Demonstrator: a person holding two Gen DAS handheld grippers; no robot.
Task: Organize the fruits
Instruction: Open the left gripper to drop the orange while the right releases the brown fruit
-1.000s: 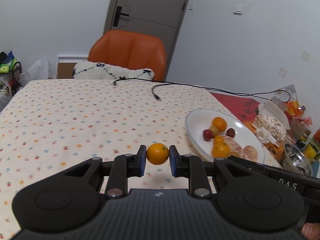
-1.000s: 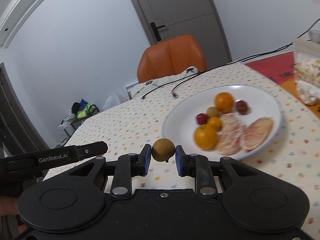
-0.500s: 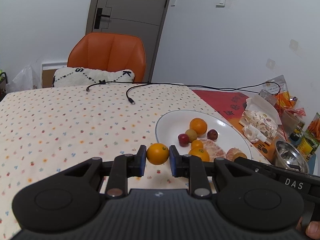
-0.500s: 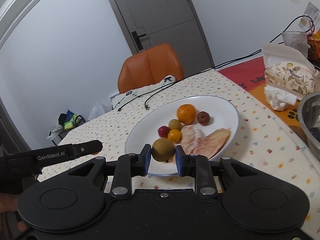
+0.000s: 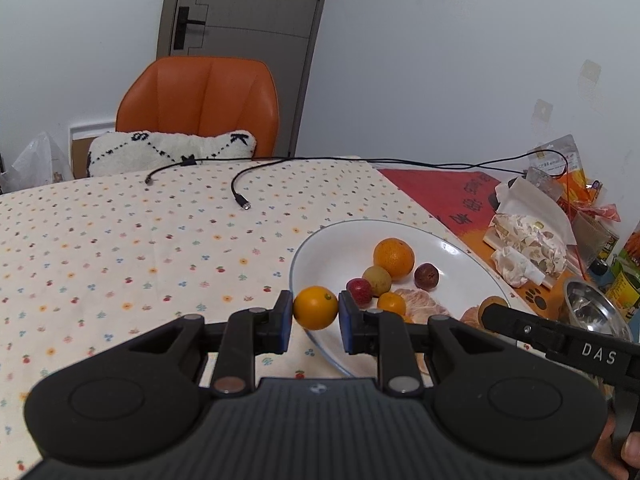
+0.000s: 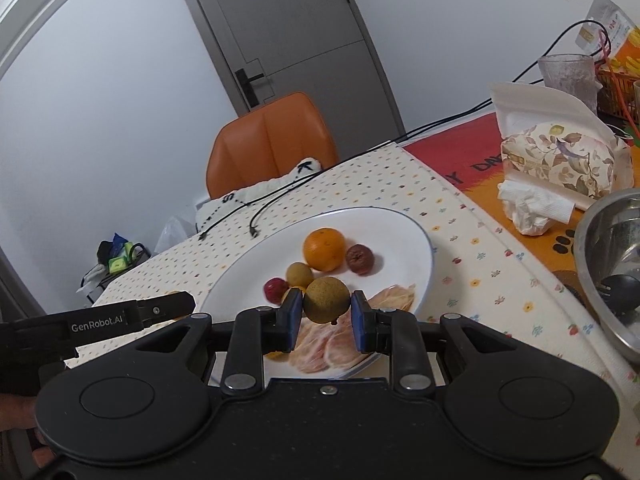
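My left gripper (image 5: 315, 307) is shut on a small orange (image 5: 315, 307), held over the near left rim of the white plate (image 5: 328, 240). My right gripper (image 6: 326, 300) is shut on a brownish-green round fruit (image 6: 326, 299) above the plate (image 6: 408, 236). On the plate lie a larger orange (image 5: 394, 258) (image 6: 324, 249), a dark red fruit (image 5: 426, 275) (image 6: 359, 259), a yellow-green fruit (image 5: 376, 280) (image 6: 300, 274), a red fruit (image 5: 359, 290) (image 6: 274, 289) and peeled citrus segments (image 5: 418, 306) (image 6: 394, 296).
The flower-dotted tablecloth (image 5: 120, 240) stretches to the left, with black cables (image 5: 240, 192) at its far side. A steel bowl (image 6: 612, 264), a tissue pack (image 6: 556, 160) and packets crowd the right. An orange chair (image 5: 200, 100) with a cushion stands behind the table.
Both grippers have moved in toward the plate with their fruits still held; the plate now looks nearer and more central in both views.
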